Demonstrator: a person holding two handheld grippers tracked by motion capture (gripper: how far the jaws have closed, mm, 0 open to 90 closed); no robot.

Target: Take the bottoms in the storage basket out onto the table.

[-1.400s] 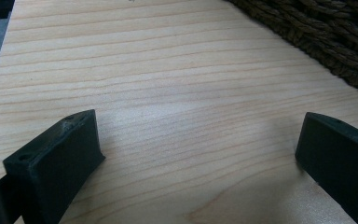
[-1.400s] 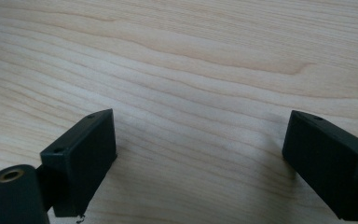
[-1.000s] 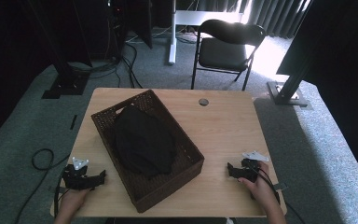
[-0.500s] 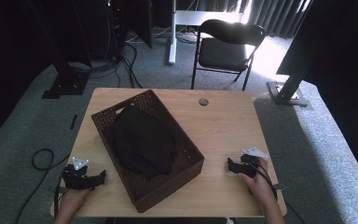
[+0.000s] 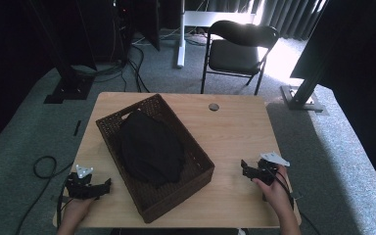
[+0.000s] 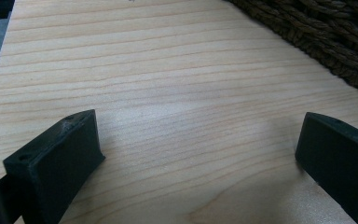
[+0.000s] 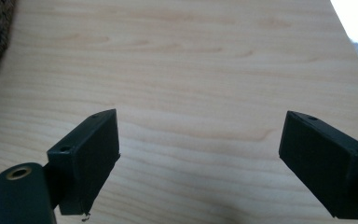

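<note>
A dark woven basket (image 5: 201, 172) lies slanted across the left half of the wooden table (image 5: 235, 127), and a crumpled black cloth (image 5: 149, 147) rests inside it. My left gripper (image 5: 106, 184) sits low at the table's front left corner, just left of the basket. Its jaws stand wide apart over bare wood (image 6: 186, 121), and the basket's wall (image 6: 335, 42) shows at the upper right. My right gripper (image 5: 244, 169) rests near the front right edge, open, with nothing between its jaws over bare wood (image 7: 200, 116).
A small round grommet (image 5: 214, 106) sits in the tabletop near the far edge. A black chair (image 5: 237, 49) stands behind the table. Stand bases (image 5: 303, 100) and cables (image 5: 44, 166) lie on the carpet around it.
</note>
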